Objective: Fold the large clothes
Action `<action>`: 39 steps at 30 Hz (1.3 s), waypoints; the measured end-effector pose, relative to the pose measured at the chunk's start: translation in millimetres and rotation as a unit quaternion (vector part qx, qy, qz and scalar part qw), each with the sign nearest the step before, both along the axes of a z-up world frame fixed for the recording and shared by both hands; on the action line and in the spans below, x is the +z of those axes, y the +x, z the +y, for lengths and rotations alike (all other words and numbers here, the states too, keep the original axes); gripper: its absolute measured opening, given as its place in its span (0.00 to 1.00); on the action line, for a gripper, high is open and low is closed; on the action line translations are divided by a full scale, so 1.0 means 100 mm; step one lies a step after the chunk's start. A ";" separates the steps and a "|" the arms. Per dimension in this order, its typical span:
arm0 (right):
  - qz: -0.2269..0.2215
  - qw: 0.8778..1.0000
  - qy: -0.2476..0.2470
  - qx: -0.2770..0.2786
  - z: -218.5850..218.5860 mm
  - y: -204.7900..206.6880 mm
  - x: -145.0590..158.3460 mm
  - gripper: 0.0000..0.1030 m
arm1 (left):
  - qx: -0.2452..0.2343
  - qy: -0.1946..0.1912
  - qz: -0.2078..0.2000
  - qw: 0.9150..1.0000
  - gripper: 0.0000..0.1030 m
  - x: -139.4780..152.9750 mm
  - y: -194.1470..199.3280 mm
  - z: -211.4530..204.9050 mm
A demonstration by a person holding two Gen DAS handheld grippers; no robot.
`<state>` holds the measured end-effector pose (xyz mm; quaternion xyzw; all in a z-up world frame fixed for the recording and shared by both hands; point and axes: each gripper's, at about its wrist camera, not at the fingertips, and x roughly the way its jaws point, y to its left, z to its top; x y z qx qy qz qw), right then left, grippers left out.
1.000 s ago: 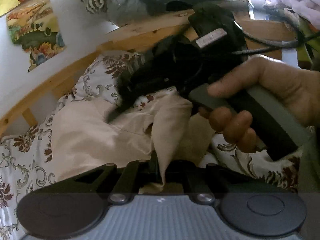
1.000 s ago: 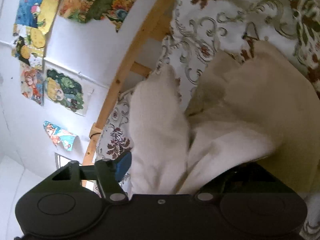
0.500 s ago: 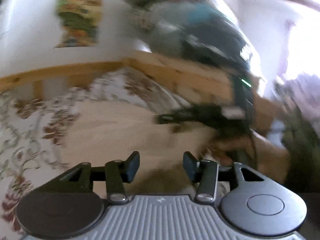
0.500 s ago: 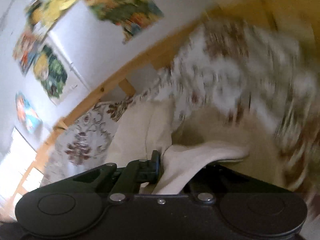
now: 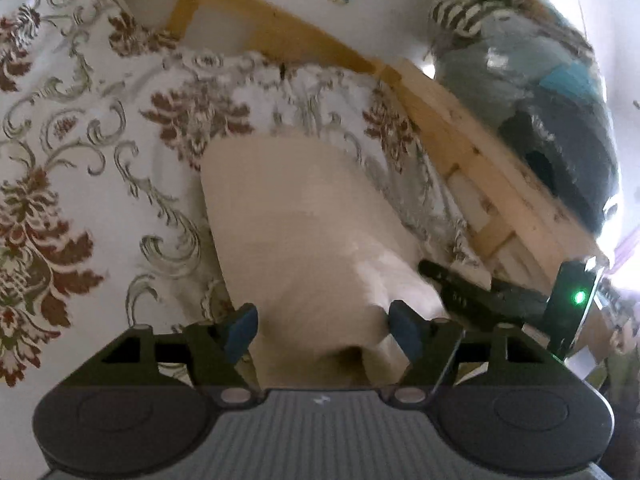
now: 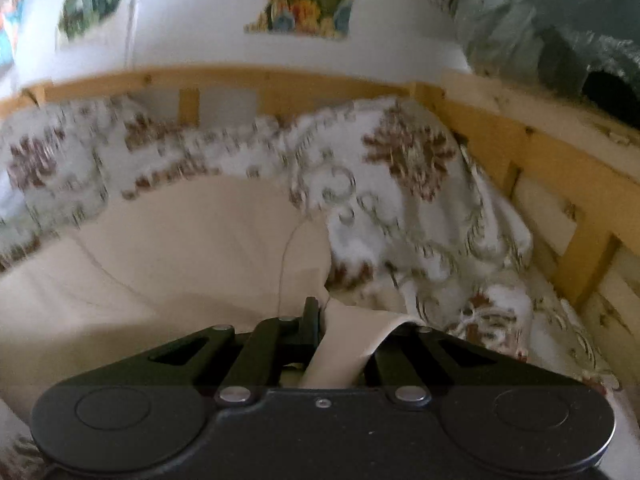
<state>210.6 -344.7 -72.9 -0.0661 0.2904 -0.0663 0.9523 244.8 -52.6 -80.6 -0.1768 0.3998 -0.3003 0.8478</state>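
Observation:
A cream garment (image 5: 304,208) lies spread on the flowered bed cover (image 5: 80,140). My left gripper (image 5: 322,320) hovers over its near end, and its jaws are opening. The cloth runs between the blue pads (image 5: 242,322) without being pressed. In the right wrist view the same garment (image 6: 180,248) fills the left and middle. My right gripper (image 6: 322,316) is shut on a folded edge of it, which drapes over the right finger and hides it. From the left wrist view, the right gripper (image 5: 460,288) shows as black fingers at the garment's right side.
A wooden bed rail (image 5: 480,168) runs along the back and right of the mattress. A pile of dark and striped soft things (image 5: 540,100) sits above the rail at the right. Colourful pictures (image 6: 304,0) hang on the white wall behind. The flowered cover is bunched up (image 6: 400,200) right of the garment.
My left gripper has let go of the cream cloth, opened and swung away from the right hand. My right gripper has closed on the garment's edge. Both views have rolled level.

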 end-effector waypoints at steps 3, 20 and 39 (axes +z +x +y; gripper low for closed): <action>0.000 1.000 0.005 -0.013 -0.01 0.02 -0.02 0.03 | -0.005 0.013 0.008 1.000 0.73 -0.10 0.00 -0.05; -0.080 0.989 0.104 -0.071 -0.21 -0.12 0.22 0.36 | -0.005 0.001 0.031 1.000 0.73 -0.20 0.07 -0.06; -0.082 0.955 0.257 -0.121 -0.67 -0.13 0.11 0.05 | -0.004 0.001 0.030 1.000 0.74 -0.23 0.06 -0.06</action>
